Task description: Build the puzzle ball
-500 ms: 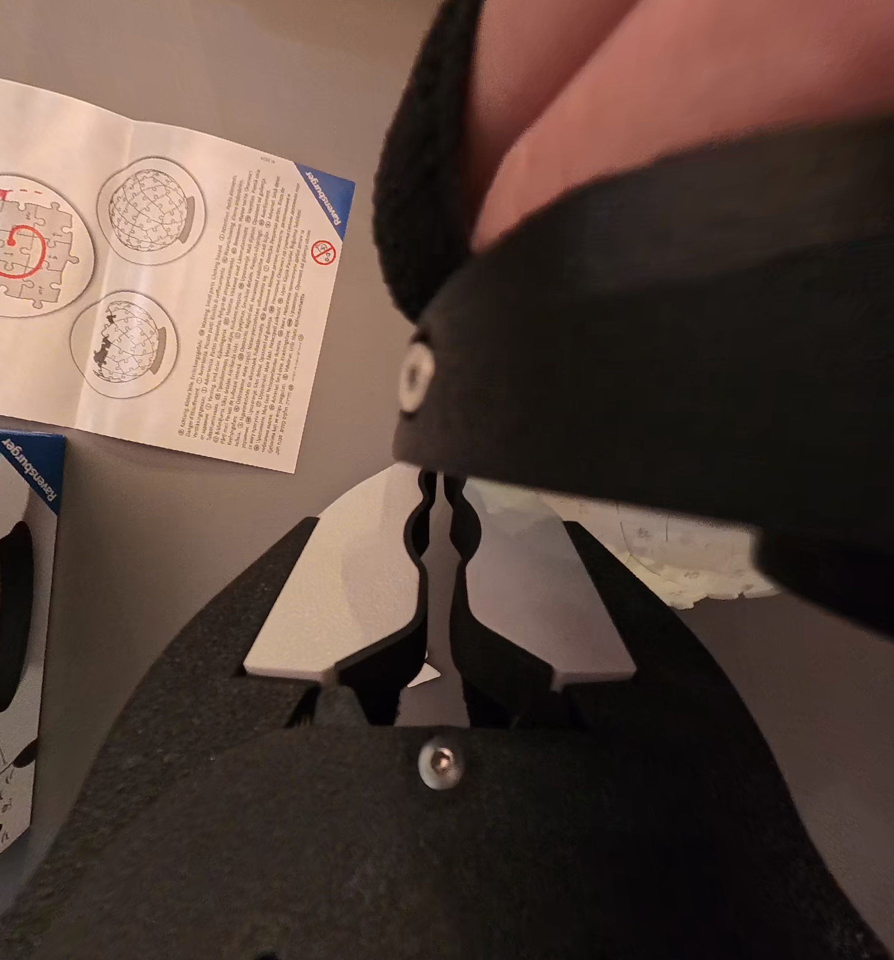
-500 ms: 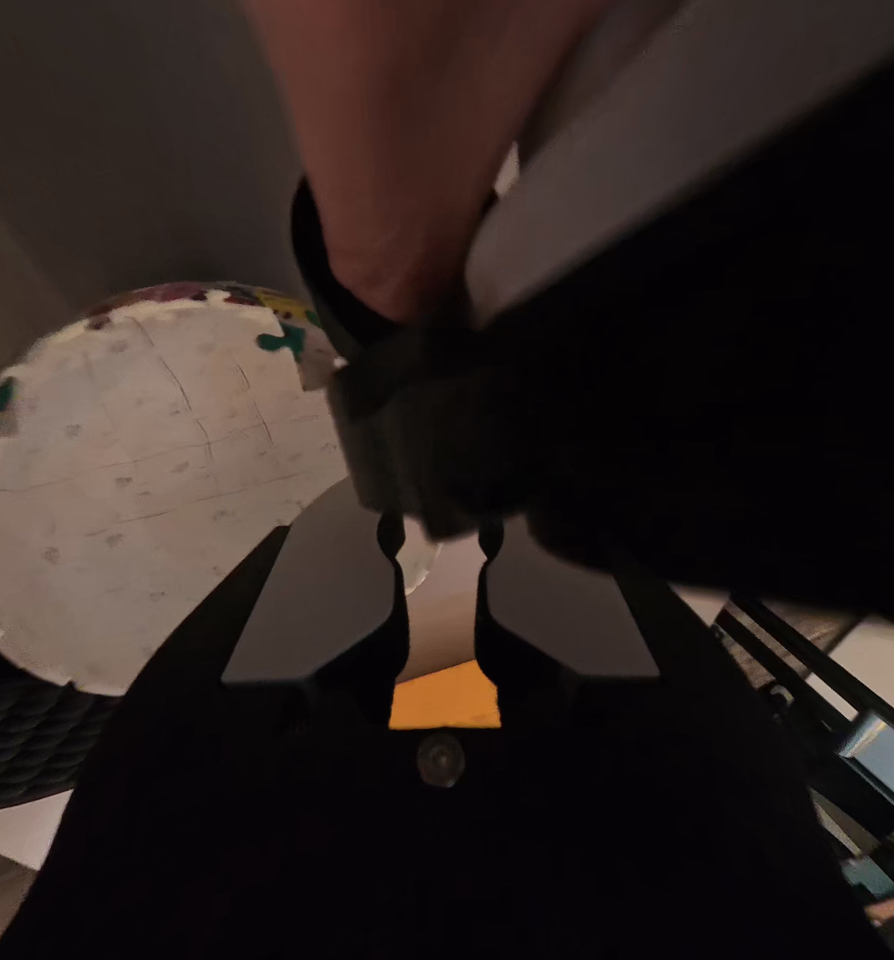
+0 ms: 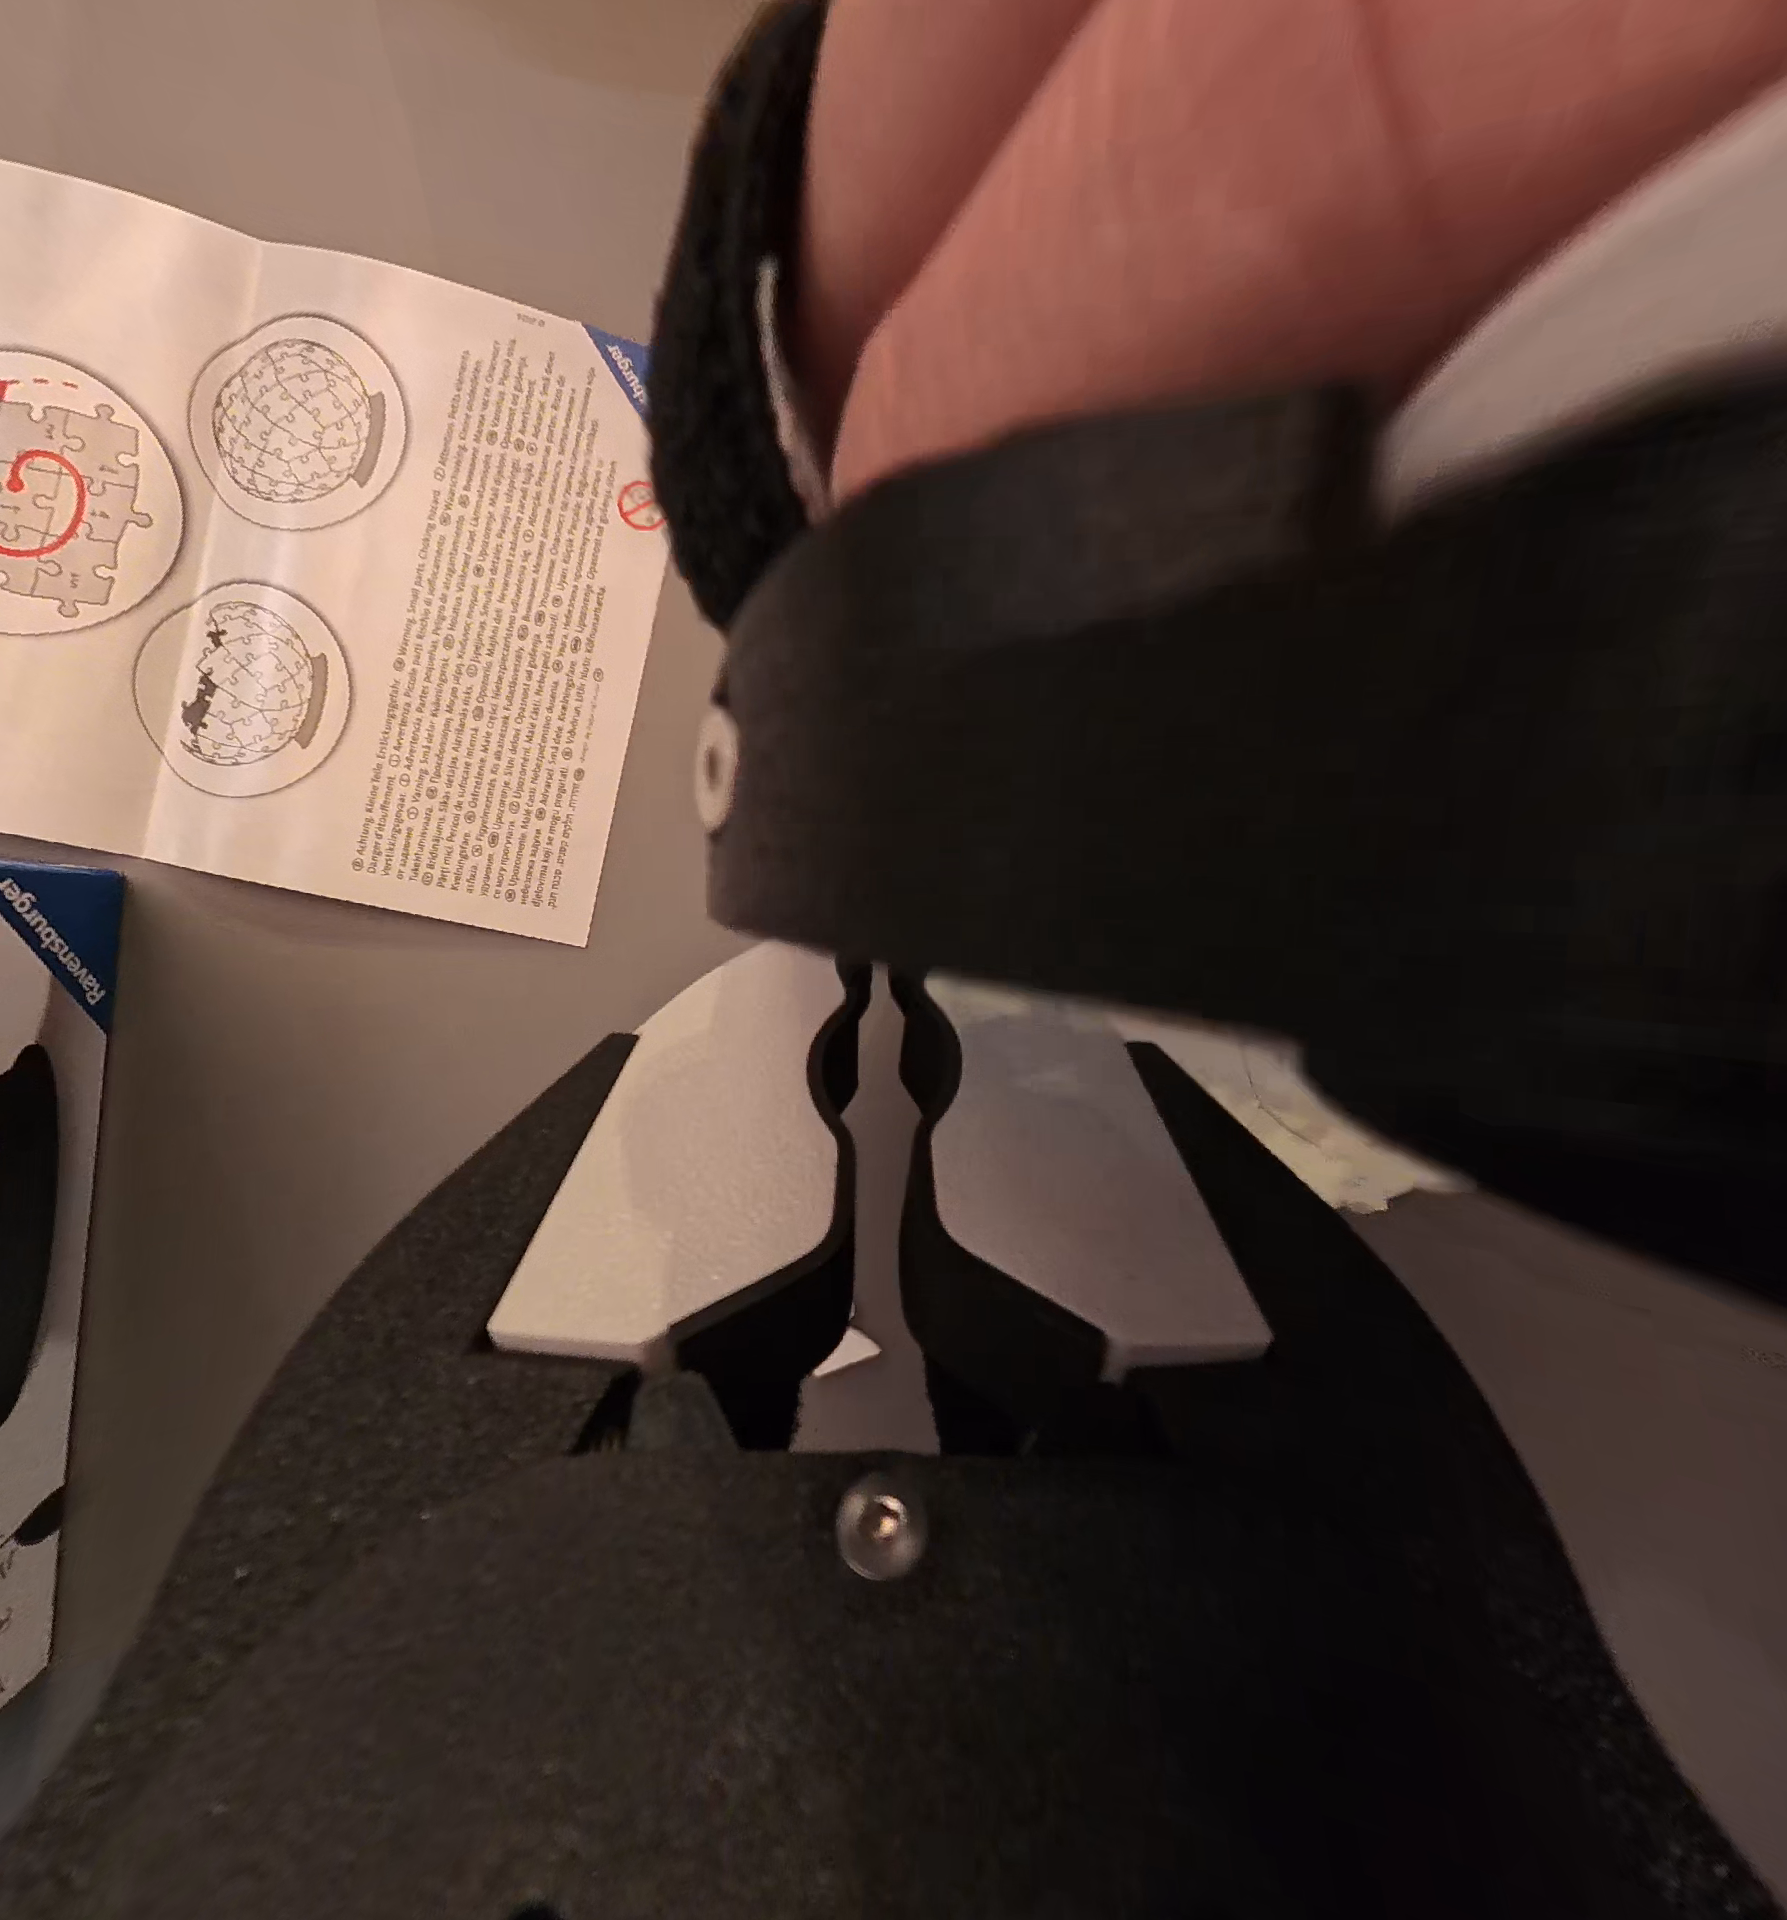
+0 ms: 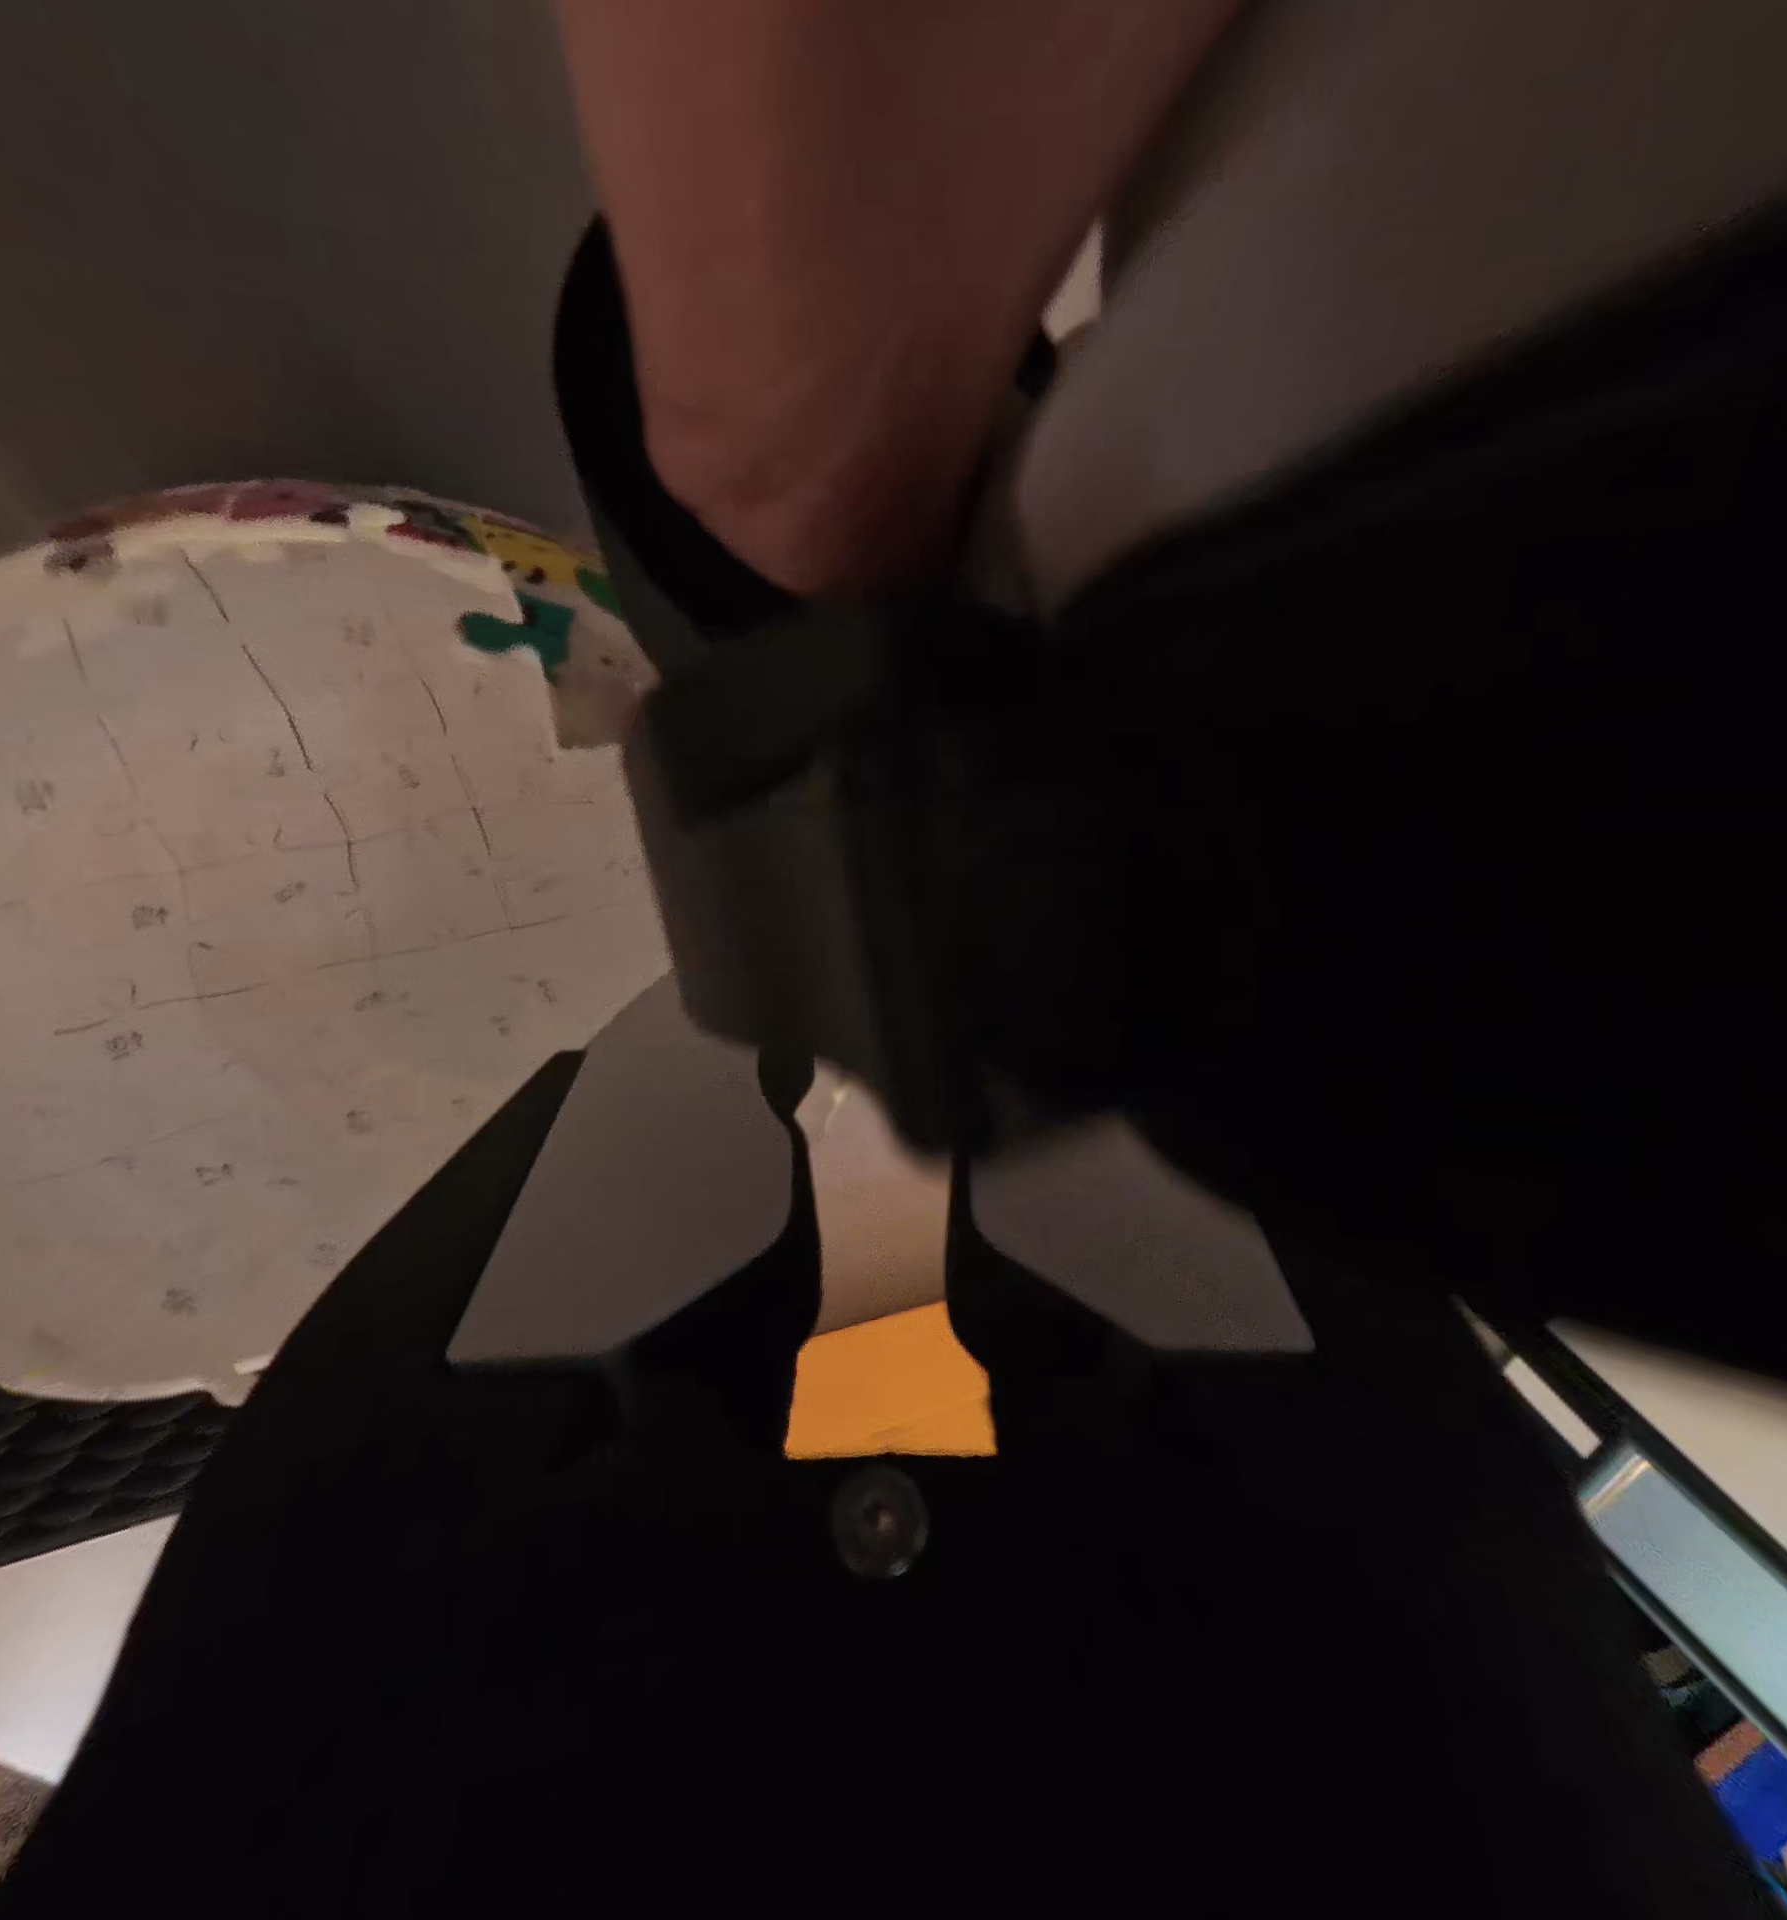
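Note:
The puzzle ball (image 4: 245,883) is partly built, with its white inner side facing me, and rests on a black woven ring (image 4: 37,1455). Its pale edge also shows in the left wrist view (image 3: 1325,1153). My left gripper (image 3: 873,982) is shut to a thin slit with a white sliver of a puzzle piece (image 3: 847,1351) in it. Its tips are hidden under the right gripper (image 3: 1284,779), which crosses over them in a hand. My right gripper (image 4: 868,1101) has its jaws apart beside the ball. Its tips are hidden behind the left gripper (image 4: 816,831).
A folded instruction leaflet (image 3: 297,582) and the puzzle box (image 3: 16,1247) lie on the grey table to the left. An orange patch (image 4: 889,1392) shows below the right jaws. A dark frame with a lit screen (image 4: 1699,1558) stands at the right. The grippers are tip to tip, or close to it.
The two grippers have shifted slightly across each other; the right gripper sits a little further left over the left tips. Jaw gaps look the same.

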Motion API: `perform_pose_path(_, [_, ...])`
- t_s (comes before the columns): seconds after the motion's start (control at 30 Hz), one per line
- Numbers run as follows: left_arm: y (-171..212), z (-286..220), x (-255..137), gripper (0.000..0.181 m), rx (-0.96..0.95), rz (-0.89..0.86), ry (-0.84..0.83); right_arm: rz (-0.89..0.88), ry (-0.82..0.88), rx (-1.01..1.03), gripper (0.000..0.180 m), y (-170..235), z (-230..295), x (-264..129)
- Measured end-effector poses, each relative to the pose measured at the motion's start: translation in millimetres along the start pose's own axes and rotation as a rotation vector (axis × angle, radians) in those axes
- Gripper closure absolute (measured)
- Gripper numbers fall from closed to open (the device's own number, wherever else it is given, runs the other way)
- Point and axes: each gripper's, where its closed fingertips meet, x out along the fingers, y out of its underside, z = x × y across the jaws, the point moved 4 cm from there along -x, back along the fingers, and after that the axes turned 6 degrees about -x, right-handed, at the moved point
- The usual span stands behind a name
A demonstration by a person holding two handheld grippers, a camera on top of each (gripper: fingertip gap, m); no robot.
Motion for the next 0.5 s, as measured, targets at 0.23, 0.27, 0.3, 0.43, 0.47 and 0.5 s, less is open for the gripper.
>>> perform_pose_path(0.23, [0.5, 0.5, 0.2, 0.179, -0.014, -0.006, 0.004, -0.099, -0.05, -0.049, 0.157, 4.2, 2.0, -4.8])
perform_pose_path(0.27, [0.3, 0.5, 0.2, 0.179, -0.013, -0.006, 0.002, -0.096, -0.032, -0.057, 0.157, 5.0, 0.6, -3.8])
perform_pose_path(0.3, [0.2, 0.3, 0.2, 0.179, -0.014, -0.008, 0.001, -0.084, -0.026, -0.064, 0.159, 6.1, 0.2, -2.7])
perform_pose_path(0.43, [1.5, 0.3, 0.5, 0.179, -0.013, -0.008, -0.002, -0.078, -0.024, -0.062, 0.161, 4.5, 1.3, 0.2])
perform_pose_path(0.47, [1.6, 0.3, 0.6, 0.179, -0.016, -0.009, -0.001, -0.066, -0.027, -0.06, 0.161, 4.6, 1.5, 1.8])
perform_pose_path(0.5, [2.0, 0.5, 0.6, 0.179, -0.015, -0.006, -0.003, -0.062, -0.032, -0.061, 0.161, 4.1, 1.8, 3.0])
